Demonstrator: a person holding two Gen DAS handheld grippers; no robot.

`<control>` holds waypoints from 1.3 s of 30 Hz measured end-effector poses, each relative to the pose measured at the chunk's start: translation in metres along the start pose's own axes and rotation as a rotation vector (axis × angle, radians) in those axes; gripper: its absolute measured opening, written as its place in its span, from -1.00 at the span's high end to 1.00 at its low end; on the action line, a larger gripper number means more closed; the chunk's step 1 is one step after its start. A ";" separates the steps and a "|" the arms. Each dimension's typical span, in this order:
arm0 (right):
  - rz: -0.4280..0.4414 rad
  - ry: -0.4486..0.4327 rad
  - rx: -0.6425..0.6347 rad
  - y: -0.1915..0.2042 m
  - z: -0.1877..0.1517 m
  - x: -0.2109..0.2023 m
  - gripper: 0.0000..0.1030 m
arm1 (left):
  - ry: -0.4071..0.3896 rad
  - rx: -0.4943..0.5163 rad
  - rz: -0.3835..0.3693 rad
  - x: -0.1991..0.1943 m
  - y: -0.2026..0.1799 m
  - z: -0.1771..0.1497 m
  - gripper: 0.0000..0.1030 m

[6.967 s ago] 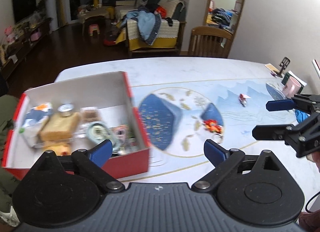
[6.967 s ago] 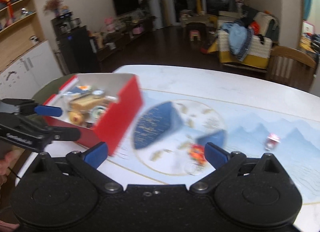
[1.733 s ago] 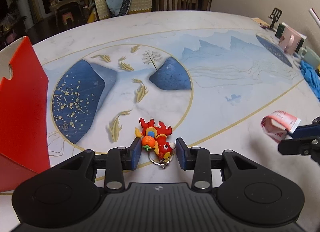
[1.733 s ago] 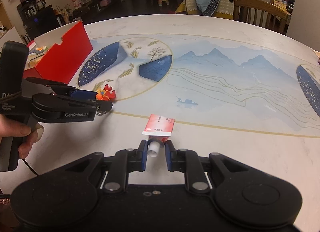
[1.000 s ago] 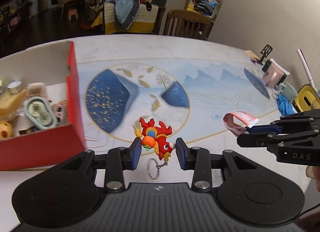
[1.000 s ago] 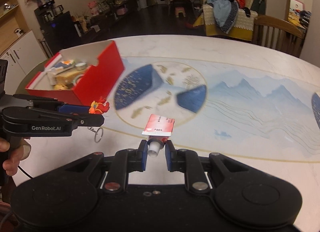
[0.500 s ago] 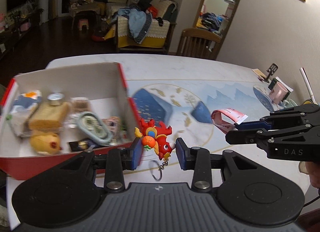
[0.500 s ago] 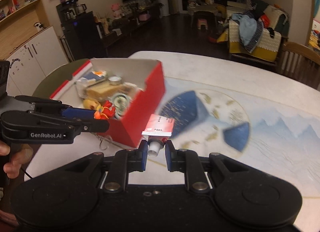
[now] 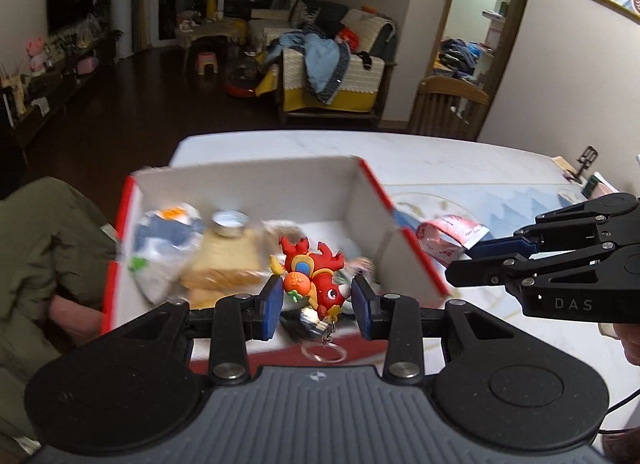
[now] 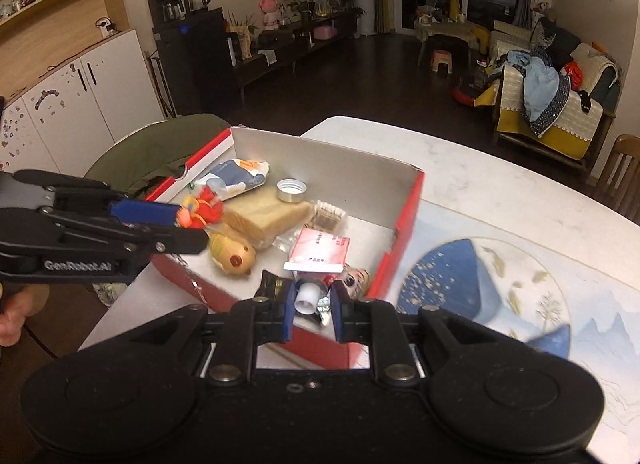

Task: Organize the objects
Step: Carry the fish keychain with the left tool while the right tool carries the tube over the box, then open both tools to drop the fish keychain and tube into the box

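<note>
Left gripper (image 9: 316,300) and right gripper (image 10: 313,314) carry dragon keychain (image 9: 314,274) and tube (image 10: 318,260) above box (image 10: 408,204).

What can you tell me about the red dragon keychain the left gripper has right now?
The red dragon keychain is a small figure that looks like moulded rubber: red body, an orange ball at its chest, yellow and blue trim, a white eye. A short chain and a clear ring hang under it. It is clamped between the blue pads of the left gripper, tilted head-down, held in the air over the near part of the open red box. Only the pads touch it. The right wrist view shows it blurred.
</note>
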State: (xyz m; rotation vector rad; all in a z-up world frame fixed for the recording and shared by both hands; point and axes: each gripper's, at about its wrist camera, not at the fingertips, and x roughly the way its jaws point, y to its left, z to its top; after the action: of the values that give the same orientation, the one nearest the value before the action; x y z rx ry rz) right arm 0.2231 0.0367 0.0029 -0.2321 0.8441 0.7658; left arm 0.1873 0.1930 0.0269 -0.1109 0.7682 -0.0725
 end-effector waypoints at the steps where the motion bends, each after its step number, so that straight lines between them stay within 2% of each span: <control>1: -0.003 0.008 0.004 0.002 0.004 0.006 0.66 | -0.005 0.003 0.008 0.000 0.006 0.003 0.31; 5: -0.021 0.031 0.003 0.007 0.017 0.029 0.65 | -0.005 0.022 0.033 0.005 0.024 0.011 0.31; 8: -0.030 0.062 0.007 0.009 0.022 0.048 0.65 | 0.034 0.073 0.062 0.018 0.034 0.011 0.31; 15: -0.079 0.121 -0.005 0.010 0.024 0.087 0.65 | 0.107 0.088 0.106 0.048 0.054 0.005 0.31; 27: -0.134 0.190 -0.080 0.015 0.019 0.122 0.64 | 0.212 0.091 0.073 0.089 0.057 -0.013 0.31; 34: -0.133 0.189 -0.096 0.017 0.016 0.122 0.52 | 0.233 0.065 0.043 0.093 0.061 -0.016 0.29; 36: -0.129 0.185 -0.087 0.015 0.016 0.120 0.51 | 0.238 0.050 0.037 0.095 0.063 -0.016 0.25; 37: -0.130 0.180 -0.081 0.014 0.016 0.119 0.50 | 0.241 0.038 0.034 0.096 0.064 -0.016 0.17; 38: -0.126 0.172 -0.075 0.012 0.015 0.117 0.48 | 0.244 0.025 0.026 0.098 0.066 -0.016 -0.01; 39: -0.122 0.166 -0.069 0.011 0.016 0.115 0.46 | 0.244 0.010 0.013 0.098 0.068 -0.016 -0.11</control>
State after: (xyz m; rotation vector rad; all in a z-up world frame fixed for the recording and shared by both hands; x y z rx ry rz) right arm 0.2727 0.1115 -0.0712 -0.4089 0.9523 0.6680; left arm 0.2480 0.2489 -0.0608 -0.0884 1.0117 -0.0789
